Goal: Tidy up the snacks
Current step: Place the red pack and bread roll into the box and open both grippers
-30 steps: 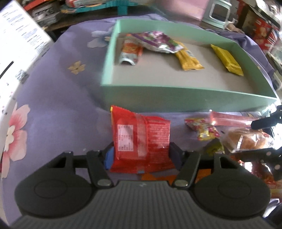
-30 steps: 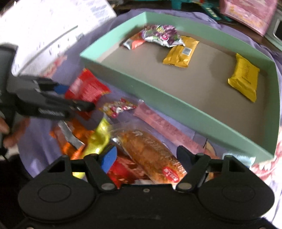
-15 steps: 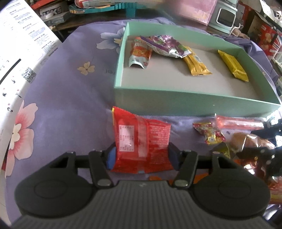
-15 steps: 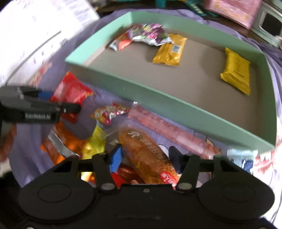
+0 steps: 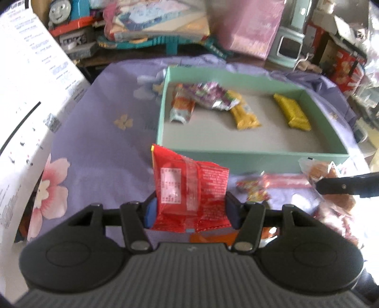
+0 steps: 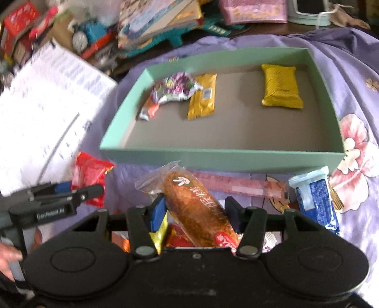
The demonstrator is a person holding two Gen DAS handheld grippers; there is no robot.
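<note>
Both packets have come up off the cloth in the last second: my left gripper [image 5: 190, 210] is pinching the red snack packet [image 5: 189, 189], which a moment ago lay low by the box's near wall and now rides higher, its top edge overlapping that wall in the left wrist view. My right gripper [image 6: 194, 214] has closed in on the wrapped bread roll [image 6: 196, 208] and has it raised, tilted, in front of the mint-green box [image 6: 220, 158]; earlier its fingers stood wider around it. I judge both are ready to be carried over the wall and set down inside, where a purple packet [image 6: 175, 90], two yellow bars [image 6: 202, 96] [image 6: 280, 86] and an orange packet [image 5: 182, 106] already lie. On the lilac flowered cloth [image 5: 101, 142] a pink strip packet [image 6: 236, 184], a blue-and-white packet [image 6: 315, 196] and a small red-yellow candy packet [image 5: 253, 189] wait. Beyond the cloth the room is cluttered: a toy train [image 5: 64, 14], books, a pink bag [image 5: 251, 26], and a large white printed sheet [image 5: 30, 94] at my left.
</note>
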